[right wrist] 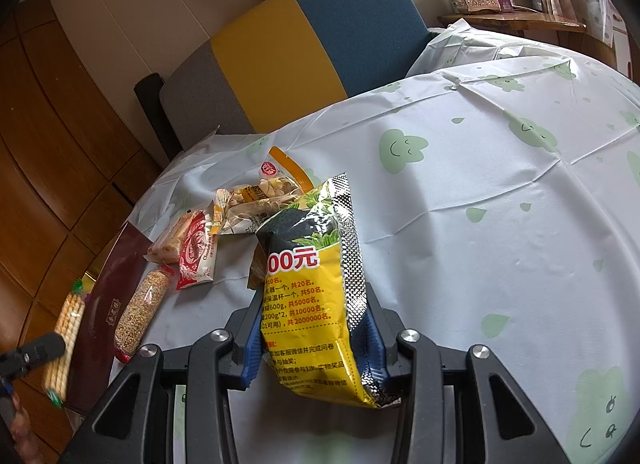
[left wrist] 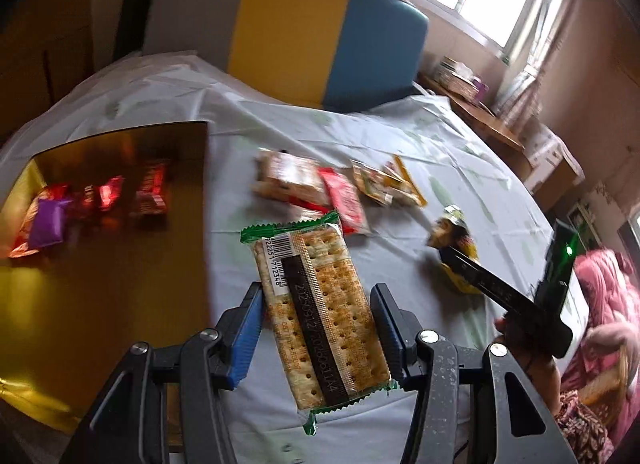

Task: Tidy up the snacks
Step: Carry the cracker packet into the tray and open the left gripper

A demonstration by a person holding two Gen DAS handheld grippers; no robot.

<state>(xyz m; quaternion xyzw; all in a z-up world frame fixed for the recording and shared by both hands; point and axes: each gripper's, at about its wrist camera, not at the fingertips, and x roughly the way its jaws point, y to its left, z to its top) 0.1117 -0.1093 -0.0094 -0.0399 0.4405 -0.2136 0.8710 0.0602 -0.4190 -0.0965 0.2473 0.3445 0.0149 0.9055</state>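
On my left sits the gold box [left wrist: 120,264] with a few red and purple sweets [left wrist: 100,200] already inside, so the sorting looks partly done. My left gripper [left wrist: 318,328] has its fingers clamped on a cracker packet [left wrist: 320,304], held clear above the worktop [left wrist: 400,136] just beside the box edge. Further along, a small pile of loose snacks [left wrist: 320,188] lies on the cloth, all yet to be put away. On the right, my right gripper [right wrist: 314,340] has its fingers closed on a yellow and black snack bag [right wrist: 316,284]. I judge both held packets go into the box, then the pile.
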